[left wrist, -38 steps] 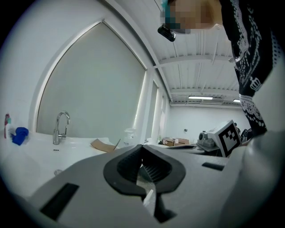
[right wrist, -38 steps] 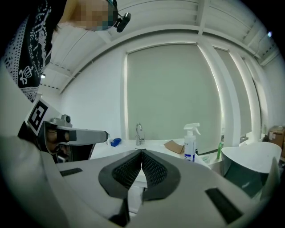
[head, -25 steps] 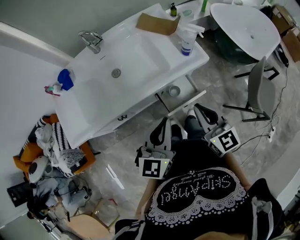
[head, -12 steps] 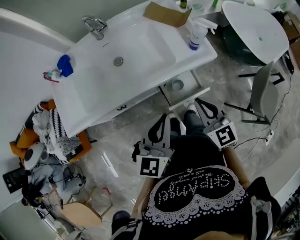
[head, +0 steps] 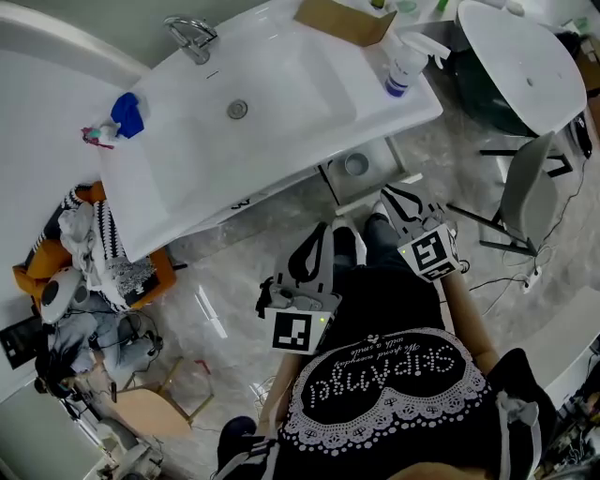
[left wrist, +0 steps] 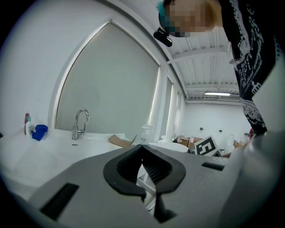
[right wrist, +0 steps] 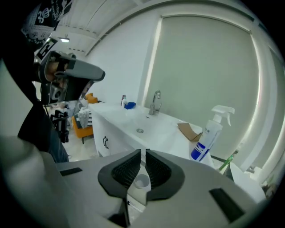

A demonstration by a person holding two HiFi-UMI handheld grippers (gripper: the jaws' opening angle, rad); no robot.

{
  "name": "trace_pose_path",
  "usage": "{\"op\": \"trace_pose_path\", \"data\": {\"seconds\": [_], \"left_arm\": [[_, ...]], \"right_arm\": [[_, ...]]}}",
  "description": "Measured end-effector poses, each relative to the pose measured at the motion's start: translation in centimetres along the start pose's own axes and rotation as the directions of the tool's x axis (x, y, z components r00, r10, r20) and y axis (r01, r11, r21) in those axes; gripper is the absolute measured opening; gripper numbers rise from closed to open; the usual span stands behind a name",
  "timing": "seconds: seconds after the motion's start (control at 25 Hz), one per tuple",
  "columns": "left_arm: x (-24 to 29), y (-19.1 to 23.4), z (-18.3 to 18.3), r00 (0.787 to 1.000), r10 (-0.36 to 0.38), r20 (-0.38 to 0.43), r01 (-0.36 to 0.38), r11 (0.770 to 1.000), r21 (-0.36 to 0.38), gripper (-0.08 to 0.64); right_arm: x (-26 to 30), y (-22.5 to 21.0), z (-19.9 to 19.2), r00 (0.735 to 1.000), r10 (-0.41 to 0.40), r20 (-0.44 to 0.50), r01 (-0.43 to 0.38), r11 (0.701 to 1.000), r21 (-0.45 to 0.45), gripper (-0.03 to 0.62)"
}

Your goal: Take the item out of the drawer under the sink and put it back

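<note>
Under the white sink (head: 262, 122) a drawer (head: 380, 155) stands pulled out, and a small round white cup (head: 355, 165) sits inside it. In the head view my right gripper (head: 389, 195) hangs just in front of the drawer's front edge, tilted down. Its jaws are shut with nothing between them. The right gripper view shows the cup (right wrist: 141, 181) beyond the closed right gripper (right wrist: 143, 153). My left gripper (head: 324, 236) is held lower left of the drawer, close to my body. In its own view the left gripper (left wrist: 142, 149) is shut and empty, pointing at the sink's edge.
On the sink stand a spray bottle (head: 403, 67), a cardboard piece (head: 342, 19), a faucet (head: 192, 36) and a blue item (head: 127, 112). An orange basket of laundry (head: 94, 253) sits on the floor at left. A grey chair (head: 539, 178) and a white round table (head: 520, 56) are at right.
My right gripper has come down toward the open drawer and rolled, its marker cube now turned. The left gripper has hardly moved. The head view has shifted slightly.
</note>
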State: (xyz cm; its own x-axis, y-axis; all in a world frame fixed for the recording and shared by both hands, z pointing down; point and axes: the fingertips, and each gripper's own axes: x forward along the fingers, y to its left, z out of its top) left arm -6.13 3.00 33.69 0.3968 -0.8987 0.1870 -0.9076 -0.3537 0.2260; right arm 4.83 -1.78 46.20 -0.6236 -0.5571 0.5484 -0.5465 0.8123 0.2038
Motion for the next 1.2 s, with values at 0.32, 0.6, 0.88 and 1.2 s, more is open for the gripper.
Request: {"op": "trace_pose_path", "data": {"seconds": [0.32,0.6,0.88,1.2], "left_arm": [[0.0,0.8,-0.4,0.998,0.057,-0.023,-0.057,0.998,-0.001,0.005],[0.2,1.1,-1.0,0.993,0.107,-0.052,-0.108,0.994,-0.018,0.005],[0.9,1.2,-2.1,0.985,0.135,-0.105,-0.139,0.990,-0.029,0.005],[1.2,1.6,-3.3,0.972,0.176,-0.157,-0.186,0.981,-0.051,0.005]], "right_arm": [[3.7,0.0,-2.4,0.997,0.058,-0.054,-0.063,0.992,-0.110,0.025],[6.5,0.4,-5.5,0.986,0.113,-0.120,-0.132,0.977,-0.168,0.063],[10.7,0.7,-9.7,0.952,0.186,-0.244,-0.245,0.940,-0.236,0.063],[15.2,2.4,-13.8,0.887,0.269,-0.375,-0.383,0.882,-0.275,0.071]]}}
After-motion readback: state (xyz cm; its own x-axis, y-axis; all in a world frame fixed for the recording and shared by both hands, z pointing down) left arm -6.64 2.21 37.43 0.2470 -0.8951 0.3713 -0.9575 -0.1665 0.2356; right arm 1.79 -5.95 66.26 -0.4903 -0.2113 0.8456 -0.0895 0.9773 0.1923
